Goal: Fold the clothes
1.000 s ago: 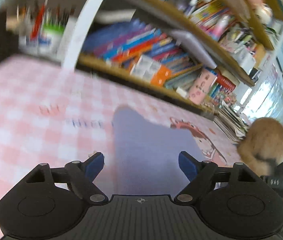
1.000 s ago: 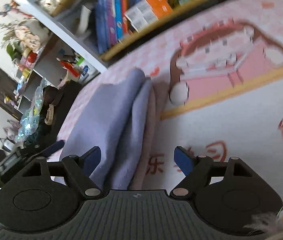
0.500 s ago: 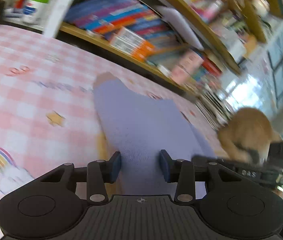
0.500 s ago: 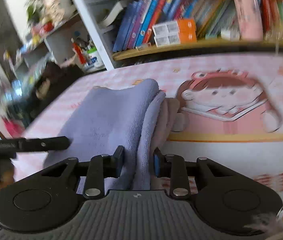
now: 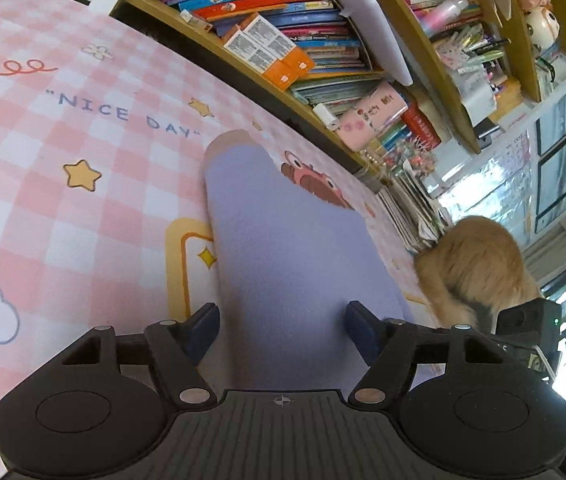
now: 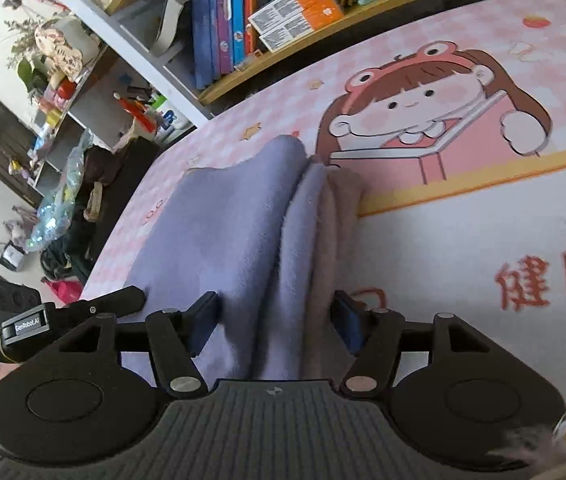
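A lavender cloth (image 5: 283, 248) with a pinkish-beige underside lies folded flat on the pink checked cartoon mat (image 5: 63, 208). In the right wrist view the cloth (image 6: 227, 240) shows stacked layers along its right edge. My left gripper (image 5: 283, 328) is open, its blue-padded fingers spread either side of the cloth's near end. My right gripper (image 6: 275, 316) is open too, fingers straddling the layered edge without pinching it. The left gripper (image 6: 63, 316) also shows in the right wrist view at the cloth's far side.
A bookshelf (image 5: 283, 32) packed with books runs along the mat's far edge. A tan furry animal (image 5: 479, 268) sits at the mat's right side. Bags and clutter (image 6: 63, 208) lie on the floor beyond the mat.
Both grippers were closed down on the cloth half a second ago and have opened wide, letting it go. The cloth lies flat on the mat.
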Demonstrator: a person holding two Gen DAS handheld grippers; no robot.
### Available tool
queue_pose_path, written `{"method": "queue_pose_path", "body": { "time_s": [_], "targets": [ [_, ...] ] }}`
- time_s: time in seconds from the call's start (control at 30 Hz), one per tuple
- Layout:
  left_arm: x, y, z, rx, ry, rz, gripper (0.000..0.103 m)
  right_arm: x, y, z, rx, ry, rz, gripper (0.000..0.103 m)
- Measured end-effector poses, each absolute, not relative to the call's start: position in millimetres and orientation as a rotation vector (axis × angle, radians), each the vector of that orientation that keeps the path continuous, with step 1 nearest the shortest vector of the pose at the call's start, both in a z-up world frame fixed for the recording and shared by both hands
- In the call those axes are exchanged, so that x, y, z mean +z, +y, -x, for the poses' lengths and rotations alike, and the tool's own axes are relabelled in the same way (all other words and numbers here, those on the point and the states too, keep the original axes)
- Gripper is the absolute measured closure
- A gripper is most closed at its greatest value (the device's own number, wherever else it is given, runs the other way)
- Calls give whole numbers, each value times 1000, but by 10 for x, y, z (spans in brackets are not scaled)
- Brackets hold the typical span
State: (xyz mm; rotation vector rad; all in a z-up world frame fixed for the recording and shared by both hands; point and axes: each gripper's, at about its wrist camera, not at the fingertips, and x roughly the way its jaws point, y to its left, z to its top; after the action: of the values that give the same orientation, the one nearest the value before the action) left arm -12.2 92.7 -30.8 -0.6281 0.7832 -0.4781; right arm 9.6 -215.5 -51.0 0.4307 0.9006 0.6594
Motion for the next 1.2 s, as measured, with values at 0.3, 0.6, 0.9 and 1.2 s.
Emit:
{"method": "queue_pose_path", "body": {
  "time_s": [0.3,0.6,0.9,1.2],
  "targets": [
    [-40,659,301,-434,680,434,53,-305,-1960,189,688,687,-214,74],
    [241,687,-229,-444,583,377,53,-104,-1922,-339,690,599,-246,74],
    [193,814,-1129,-387,590,390,52,-155,-1708,-1334,678,621,-294,74],
    [-42,999,-1904,-334,620,466,52,-306,-1497,-2131,658,650,-315,74]
  ]
}}
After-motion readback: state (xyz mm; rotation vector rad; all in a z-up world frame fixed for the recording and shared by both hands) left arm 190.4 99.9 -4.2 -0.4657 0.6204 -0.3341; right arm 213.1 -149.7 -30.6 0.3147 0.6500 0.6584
